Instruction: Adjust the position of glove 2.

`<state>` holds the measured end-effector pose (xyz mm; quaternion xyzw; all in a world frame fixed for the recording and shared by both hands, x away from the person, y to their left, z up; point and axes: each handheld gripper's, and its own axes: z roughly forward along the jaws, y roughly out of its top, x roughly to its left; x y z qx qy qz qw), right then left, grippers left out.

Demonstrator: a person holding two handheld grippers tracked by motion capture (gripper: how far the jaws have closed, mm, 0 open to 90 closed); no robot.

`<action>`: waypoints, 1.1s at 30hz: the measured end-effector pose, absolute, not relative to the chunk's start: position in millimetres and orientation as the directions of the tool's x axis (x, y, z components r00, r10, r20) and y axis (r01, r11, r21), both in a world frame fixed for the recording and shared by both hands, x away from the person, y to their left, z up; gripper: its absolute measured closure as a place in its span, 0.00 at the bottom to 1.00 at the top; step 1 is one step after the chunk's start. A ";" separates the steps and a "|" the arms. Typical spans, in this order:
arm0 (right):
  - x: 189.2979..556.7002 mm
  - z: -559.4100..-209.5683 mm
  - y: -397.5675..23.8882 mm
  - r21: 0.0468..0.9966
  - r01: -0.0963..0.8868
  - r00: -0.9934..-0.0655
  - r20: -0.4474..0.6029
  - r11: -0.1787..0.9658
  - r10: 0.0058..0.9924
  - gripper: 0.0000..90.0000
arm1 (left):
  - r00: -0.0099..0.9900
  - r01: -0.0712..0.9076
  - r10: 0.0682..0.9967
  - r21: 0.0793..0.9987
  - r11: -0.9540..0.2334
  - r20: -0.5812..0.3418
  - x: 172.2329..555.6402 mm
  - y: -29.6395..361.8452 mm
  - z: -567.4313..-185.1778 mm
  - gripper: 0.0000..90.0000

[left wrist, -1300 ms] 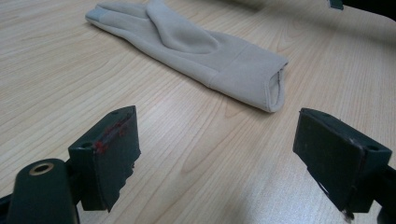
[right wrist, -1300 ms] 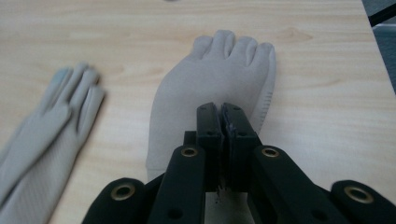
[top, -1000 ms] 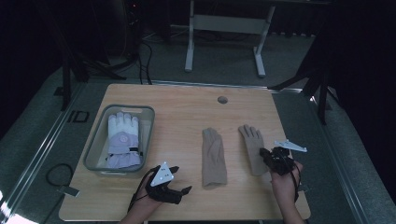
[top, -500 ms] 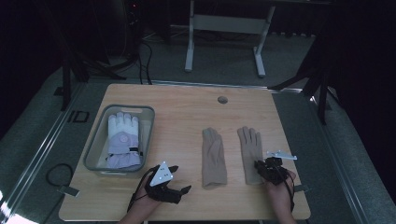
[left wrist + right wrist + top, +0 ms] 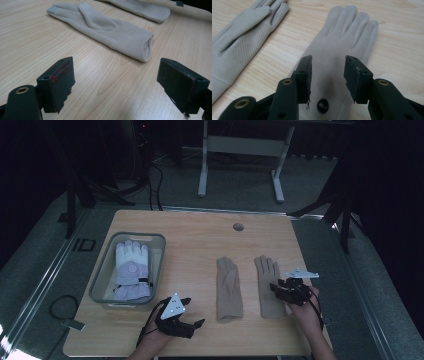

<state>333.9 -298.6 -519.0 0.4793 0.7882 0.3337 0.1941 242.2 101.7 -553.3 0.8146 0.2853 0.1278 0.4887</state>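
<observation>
Your right tongs (image 5: 327, 75) hang spread over the right beige glove (image 5: 269, 287), which lies flat on the surface (image 5: 195, 245). Lower squarely, pinch 1 fabric layer near the cuff. Your left tongs (image 5: 117, 85) rest spread, empty, near the left beige glove (image 5: 105, 30).

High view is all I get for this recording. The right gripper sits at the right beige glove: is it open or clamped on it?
Observer: Open. In the right gripper view the right gripper has its jaws apart above the right glove, nothing between them.
Operator: And the left gripper?
Observer: The left gripper is open too, wide, over bare table, short of the left glove's cuff.
Operator: Any detail on the gloves?
Observer: The left glove's one fingertip is a greyer patch.
</observation>
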 end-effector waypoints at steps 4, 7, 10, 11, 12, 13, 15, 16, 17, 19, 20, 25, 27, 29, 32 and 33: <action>342.0 -525.5 -298.7 0.692 0.627 -0.497 0.000 0.359 0.868 0.62 | 0.805 0.340 0.589 0.869 -0.359 -0.071 241.8 101.2 -553.2 0.16; 347.6 -533.3 -301.7 0.677 0.647 -0.492 0.019 0.351 0.870 0.62 | 0.805 0.341 0.589 0.869 -0.359 -0.072 241.9 101.1 -553.4 0.16; 351.0 -540.7 -302.7 0.663 0.660 -0.491 0.026 0.353 0.871 0.61 | 0.805 0.341 0.589 0.869 -0.359 -0.072 242.1 101.1 -553.6 0.16; 351.2 -542.2 -302.8 0.660 0.667 -0.485 0.032 0.346 0.874 0.61 | 0.804 0.342 0.590 0.868 -0.359 -0.073 242.1 101.1 -553.7 0.16; 351.2 -543.1 -302.9 0.663 0.664 -0.487 0.032 0.346 0.873 0.60 | 0.805 0.343 0.589 0.868 -0.359 -0.075 242.1 101.2 -553.8 0.16; 351.1 -543.7 -302.6 0.665 0.659 -0.490 0.026 0.351 0.871 0.60 | 0.804 0.343 0.590 0.868 -0.360 -0.073 242.0 101.1 -553.9 0.16; 350.1 -545.2 -301.9 0.669 0.646 -0.499 0.007 0.367 0.866 0.61 | 0.804 0.344 0.590 0.867 -0.360 -0.074 242.0 101.0 -554.3 0.16; 349.4 -546.3 -301.3 0.674 0.638 -0.503 0.000 0.371 0.864 0.63 | 0.805 0.342 0.589 0.868 -0.360 -0.073 242.0 100.7 -554.5 0.16; 348.5 -546.8 -301.0 0.678 0.634 -0.504 -0.003 0.372 0.864 0.64 | 0.805 0.342 0.588 0.867 -0.361 -0.073 241.9 100.4 -554.6 0.16; 347.6 -547.4 -301.7 0.684 0.634 -0.496 0.002 0.361 0.868 0.70 | 0.806 0.342 0.587 0.866 -0.364 -0.072 241.8 99.9 -555.0 0.16; 347.3 -547.5 -302.3 0.687 0.636 -0.491 0.009 0.351 0.871 0.74 | 0.807 0.342 0.586 0.866 -0.365 -0.071 241.8 99.6 -555.1 0.16; 344.1 -548.6 -299.6 0.701 0.643 -0.449 0.018 0.309 0.893 0.91 | 0.804 0.345 0.590 0.864 -0.367 -0.071 242.1 99.5 -555.3 0.16; 341.3 -549.5 -297.2 0.711 0.644 -0.419 0.019 0.283 0.908 0.93 | 0.804 0.346 0.591 0.864 -0.366 -0.072 242.5 99.9 -555.2 0.16; 340.6 -548.2 -296.6 0.712 0.651 -0.402 0.029 0.264 0.915 0.94 | 0.803 0.344 0.592 0.865 -0.365 -0.070 242.3 99.9 -555.0 0.16; 339.4 -540.9 -294.1 0.718 0.653 -0.379 0.033 0.242 0.925 0.94 | 0.802 0.344 0.593 0.866 -0.362 -0.071 242.2 100.0 -554.7 0.16; 338.5 -537.7 -293.2 0.725 0.647 -0.372 0.032 0.235 0.928 0.94 | 0.802 0.344 0.594 0.867 -0.361 -0.071 242.2 100.1 -554.5 0.16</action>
